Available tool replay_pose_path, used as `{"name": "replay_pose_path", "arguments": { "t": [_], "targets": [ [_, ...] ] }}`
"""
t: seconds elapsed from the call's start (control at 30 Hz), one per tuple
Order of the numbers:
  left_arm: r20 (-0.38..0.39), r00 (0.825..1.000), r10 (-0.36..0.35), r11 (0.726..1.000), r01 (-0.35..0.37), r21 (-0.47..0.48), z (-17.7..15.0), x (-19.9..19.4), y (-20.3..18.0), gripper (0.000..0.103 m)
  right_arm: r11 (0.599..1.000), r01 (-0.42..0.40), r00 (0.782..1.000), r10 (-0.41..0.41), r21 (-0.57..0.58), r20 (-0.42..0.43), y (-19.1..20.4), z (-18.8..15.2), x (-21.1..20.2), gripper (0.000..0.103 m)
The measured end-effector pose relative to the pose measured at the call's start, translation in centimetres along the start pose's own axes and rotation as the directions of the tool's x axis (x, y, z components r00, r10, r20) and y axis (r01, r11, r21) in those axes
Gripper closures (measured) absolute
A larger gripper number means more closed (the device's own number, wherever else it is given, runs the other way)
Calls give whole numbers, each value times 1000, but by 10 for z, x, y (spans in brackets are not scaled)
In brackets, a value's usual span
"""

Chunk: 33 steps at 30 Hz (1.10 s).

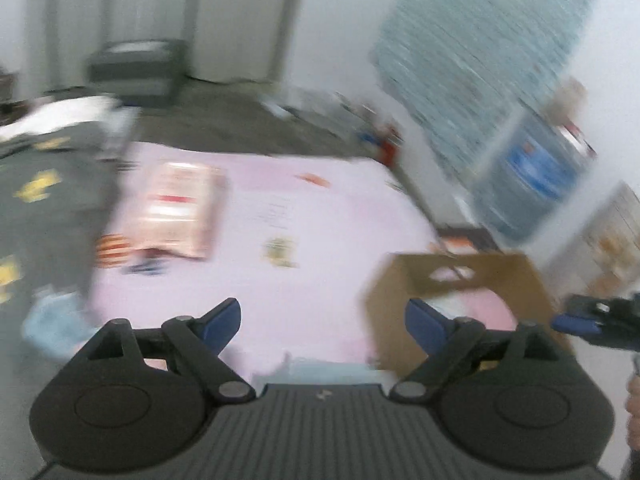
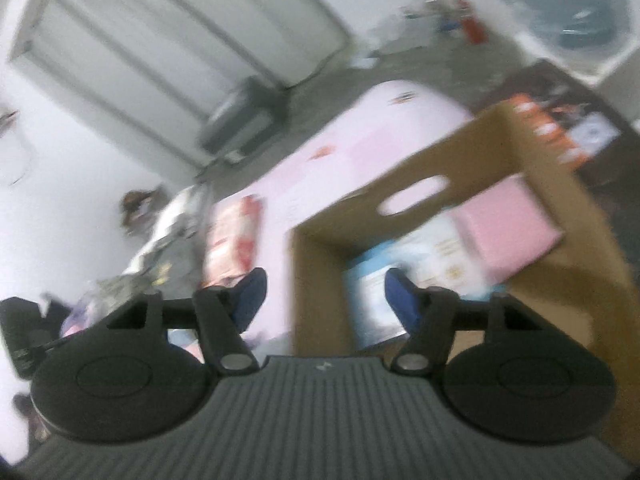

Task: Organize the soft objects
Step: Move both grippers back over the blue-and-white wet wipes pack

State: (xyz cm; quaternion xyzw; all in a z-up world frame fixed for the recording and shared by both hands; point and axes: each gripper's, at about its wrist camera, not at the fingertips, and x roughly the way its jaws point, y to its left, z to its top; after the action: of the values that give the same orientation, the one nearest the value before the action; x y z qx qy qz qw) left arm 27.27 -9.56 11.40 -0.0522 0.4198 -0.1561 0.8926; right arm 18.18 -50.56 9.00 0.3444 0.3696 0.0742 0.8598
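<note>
Open brown cardboard box (image 2: 472, 168) with an oval handle cut-out, standing upright on the pale pink sheet, ahead and right of the right fingers (image 2: 252, 292); it also lies beyond the left gripper's right-hand finger (image 1: 424, 320). Inside lie a pink flat soft pack (image 2: 508, 232), tilted, and a light-blue-and-white pack (image 2: 372, 300) partly beneath it. A pink-and-red printed soft pack (image 1: 180, 208) lies flat on the sheet, ahead of the left-hand finger; details blurred.
</note>
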Motion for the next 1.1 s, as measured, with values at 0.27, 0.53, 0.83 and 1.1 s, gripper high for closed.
{"name": "replay_pose_path", "arguments": {
  "t": [0.27, 0.53, 0.83, 1.1],
  "targets": [
    [107, 982, 153, 969, -128, -211, -67, -52, 95, 13, 975, -191, 971, 171, -111, -170, 98, -36, 55, 27],
    [76, 975, 209, 953, -186, -239, -141, -38, 121, 16, 963, -157, 928, 68, -217, -366, 180, -87, 164, 21],
    [9, 986, 168, 951, -160, -266, -185, -13, 136, 20, 915, -17, 873, -183, -402, -452, 218, -133, 285, 21],
    [10, 994, 107, 963, -101, -251, -187, -1, 139, 35, 869, 22, 865, -265, -495, -426, 212, -143, 316, 52]
  ]
}}
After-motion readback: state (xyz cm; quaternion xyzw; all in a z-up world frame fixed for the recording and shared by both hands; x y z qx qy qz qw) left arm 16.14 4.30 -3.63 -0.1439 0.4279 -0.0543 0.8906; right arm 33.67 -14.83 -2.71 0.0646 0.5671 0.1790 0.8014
